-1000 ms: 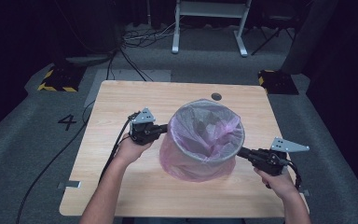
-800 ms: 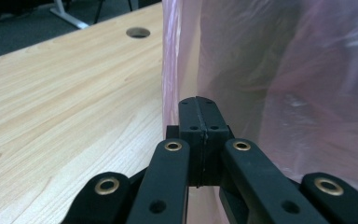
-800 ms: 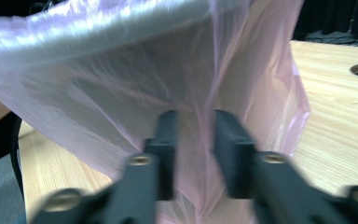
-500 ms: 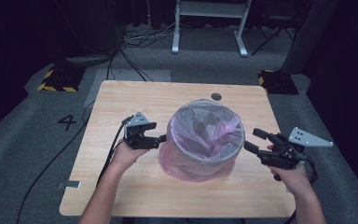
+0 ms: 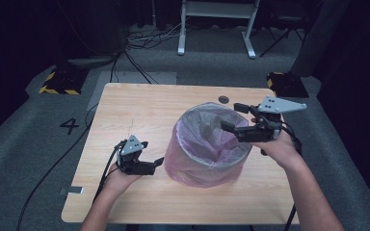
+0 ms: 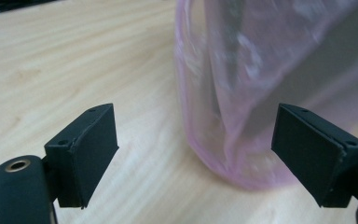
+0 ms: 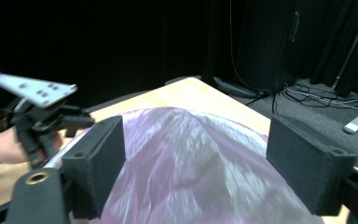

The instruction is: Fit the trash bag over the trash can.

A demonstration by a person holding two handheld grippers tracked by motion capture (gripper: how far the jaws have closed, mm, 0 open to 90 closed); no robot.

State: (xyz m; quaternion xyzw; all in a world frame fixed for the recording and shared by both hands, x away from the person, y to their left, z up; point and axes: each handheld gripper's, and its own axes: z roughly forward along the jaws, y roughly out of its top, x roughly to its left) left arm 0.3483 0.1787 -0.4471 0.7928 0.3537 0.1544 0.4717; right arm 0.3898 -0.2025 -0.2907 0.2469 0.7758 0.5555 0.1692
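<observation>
A grey round bin lined with a pink plastic bag point(image 5: 207, 144) stands mid-table; the bag drapes over its rim and down its sides. My left gripper point(image 5: 158, 163) sits low on the table at the bin's left base, open. In the left gripper view the bag's lower edge point(image 6: 242, 93) lies between the spread jaws point(image 6: 196, 121), untouched. My right gripper point(image 5: 232, 117) hovers over the bin's right rim, open. In the right gripper view its jaws point(image 7: 196, 135) straddle the bag's top point(image 7: 191, 172), and the left gripper point(image 7: 37, 112) shows beyond.
The wooden table point(image 5: 139, 110) has a dark round grommet point(image 5: 223, 99) behind the bin. On the floor beyond are cables, a white stand point(image 5: 217, 24), yellow-black striped blocks point(image 5: 58, 82) and a painted 4 point(image 5: 70, 126).
My left gripper has pulled back and down from the bin's upper left to its base. My right gripper has risen from the near right side up over the rim.
</observation>
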